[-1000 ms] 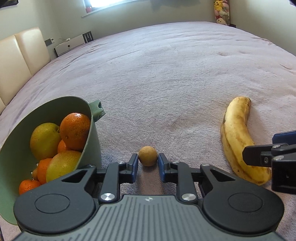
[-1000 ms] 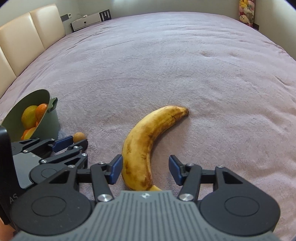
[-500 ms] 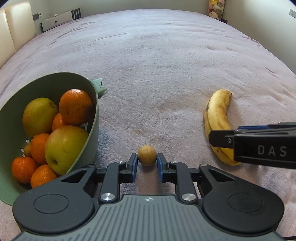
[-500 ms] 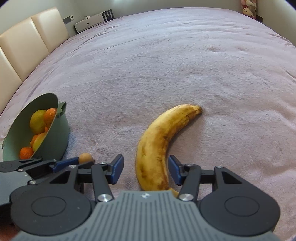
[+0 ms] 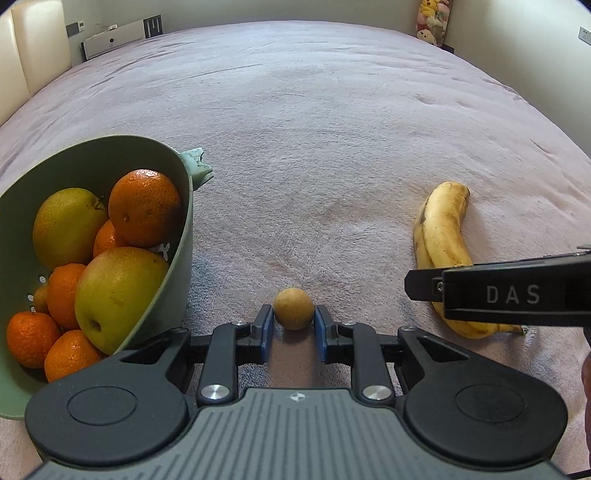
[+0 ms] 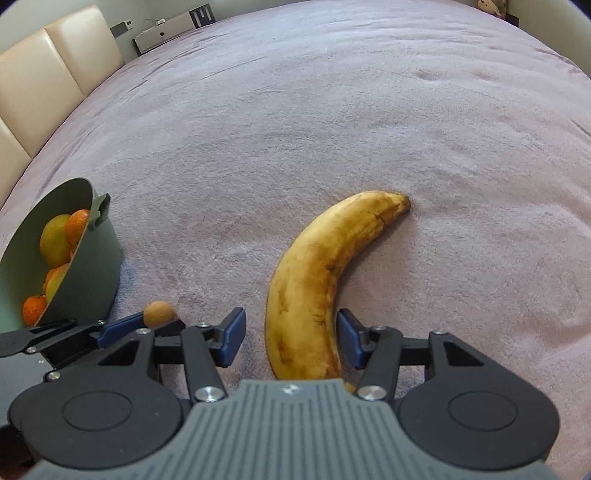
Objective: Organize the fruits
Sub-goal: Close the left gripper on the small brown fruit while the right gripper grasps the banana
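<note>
Left wrist view: left gripper (image 5: 293, 328), jaws narrow, blue pads (image 5: 264, 332) flanking a small round tan fruit (image 5: 293, 308) on the mauve bed cover (image 5: 314, 129); whether the pads press on it cannot be told. Green bowl (image 5: 184, 229) tipped just left of the fruit, its inside shown here in full: mandarins (image 5: 144, 206), two yellow-green apples (image 5: 118, 291). Banana (image 5: 443, 236) well apart to the right, near end hidden behind the right gripper's side, which is lettered "DAS". Soft toys (image 5: 430, 18) at the bed's far right corner.

Right wrist view: right gripper (image 6: 291, 341), jaws partly open, straddling the banana's (image 6: 317, 284) stem end; right pad (image 6: 349, 343) just beside the peel, left pad clear of it, nothing gripped. Shown only here: the banana's whole length, long axis running from the gripper toward the bed's far right corner, blunt tip (image 6: 404, 201) pointing that way, curve bowed left. Bowl (image 6: 96, 280) seen mostly from outside. Cream headboard panels (image 6: 48, 74) along the bed's left edge
</note>
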